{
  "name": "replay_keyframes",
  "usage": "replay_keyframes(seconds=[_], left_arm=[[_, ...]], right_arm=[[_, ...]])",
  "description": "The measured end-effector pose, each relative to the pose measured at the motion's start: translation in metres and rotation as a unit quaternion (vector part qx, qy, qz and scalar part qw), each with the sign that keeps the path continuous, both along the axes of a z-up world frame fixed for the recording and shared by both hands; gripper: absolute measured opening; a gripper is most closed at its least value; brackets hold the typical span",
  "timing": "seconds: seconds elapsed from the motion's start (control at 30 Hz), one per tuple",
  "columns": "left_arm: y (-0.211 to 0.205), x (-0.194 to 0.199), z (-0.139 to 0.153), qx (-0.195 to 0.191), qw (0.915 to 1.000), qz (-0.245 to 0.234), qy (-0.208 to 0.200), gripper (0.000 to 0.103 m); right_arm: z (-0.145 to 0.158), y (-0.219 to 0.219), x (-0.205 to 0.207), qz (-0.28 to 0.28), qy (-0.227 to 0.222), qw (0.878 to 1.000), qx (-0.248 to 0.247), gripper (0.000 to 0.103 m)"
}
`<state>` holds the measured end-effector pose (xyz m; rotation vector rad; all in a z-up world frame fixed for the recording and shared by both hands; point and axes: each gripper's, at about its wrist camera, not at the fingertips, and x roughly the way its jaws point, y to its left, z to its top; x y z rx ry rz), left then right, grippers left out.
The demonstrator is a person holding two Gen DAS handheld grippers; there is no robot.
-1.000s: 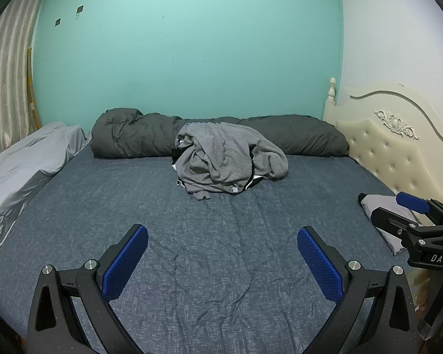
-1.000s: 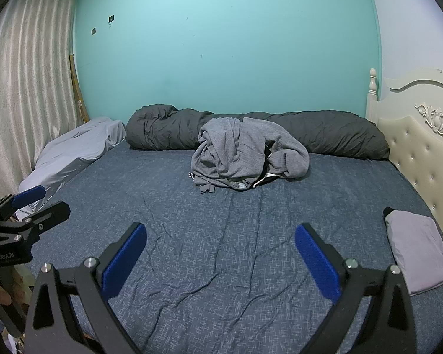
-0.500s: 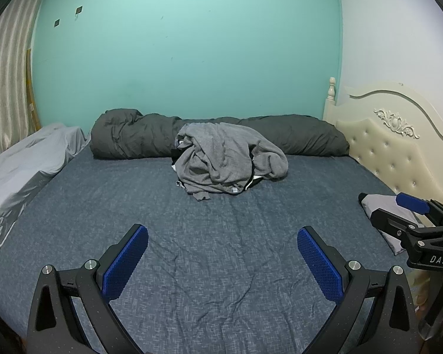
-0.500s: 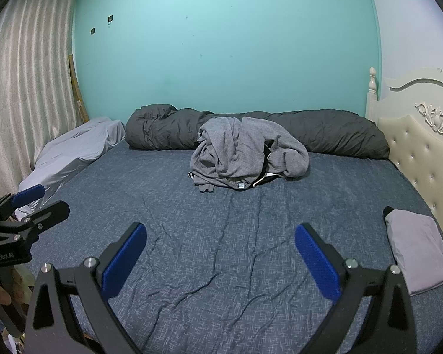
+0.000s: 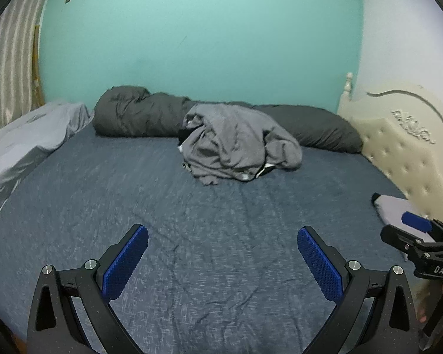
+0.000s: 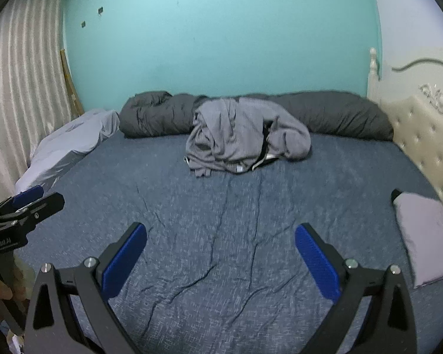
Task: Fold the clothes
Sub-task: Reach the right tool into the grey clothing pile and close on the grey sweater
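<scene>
A crumpled heap of grey clothes (image 5: 239, 144) (image 6: 242, 138) lies on the far middle of the blue bed (image 5: 133, 200) (image 6: 325, 194), with a bit of black and white fabric showing under it. My left gripper (image 5: 221, 253) is open over the near part of the bed, far from the heap, nothing between its blue pads. My right gripper (image 6: 220, 252) is also open and empty, level with the left. Each gripper shows at the edge of the other's view. A folded pale grey garment (image 6: 425, 233) (image 5: 395, 206) lies at the right edge by the headboard.
A rolled dark grey duvet (image 5: 133, 115) (image 6: 339, 115) runs along the teal wall behind the heap. A light grey pillow or sheet (image 5: 23, 141) (image 6: 68, 141) sits at the left. The cream tufted headboard (image 5: 404, 147) (image 6: 425, 135) bounds the right side. Curtains (image 6: 20, 88) hang at the left.
Both grippers have moved forward toward the heap, which looks slightly nearer; the views are a little blurred. Both jaws stay open.
</scene>
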<state>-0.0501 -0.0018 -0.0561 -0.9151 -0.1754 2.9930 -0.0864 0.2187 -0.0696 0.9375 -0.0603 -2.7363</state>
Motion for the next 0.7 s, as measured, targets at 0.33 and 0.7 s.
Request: replay_keyframes(seconds=[0.33,0.7], left_arm=[[-0.04,-0.079,-0.067,0.01,0.9985,0.053,-0.01,0.103],[-0.082,-0.14,-0.166,0.052,0.9933,0.097,-0.035,0.103]], right_arm=[[-0.072,-0.01,-0.083,0.019,-0.036,0.999,-0.018,0.101],[-0.146,-0.036,-0.208,0.032,-0.069,0.997,-0.002,0.099]])
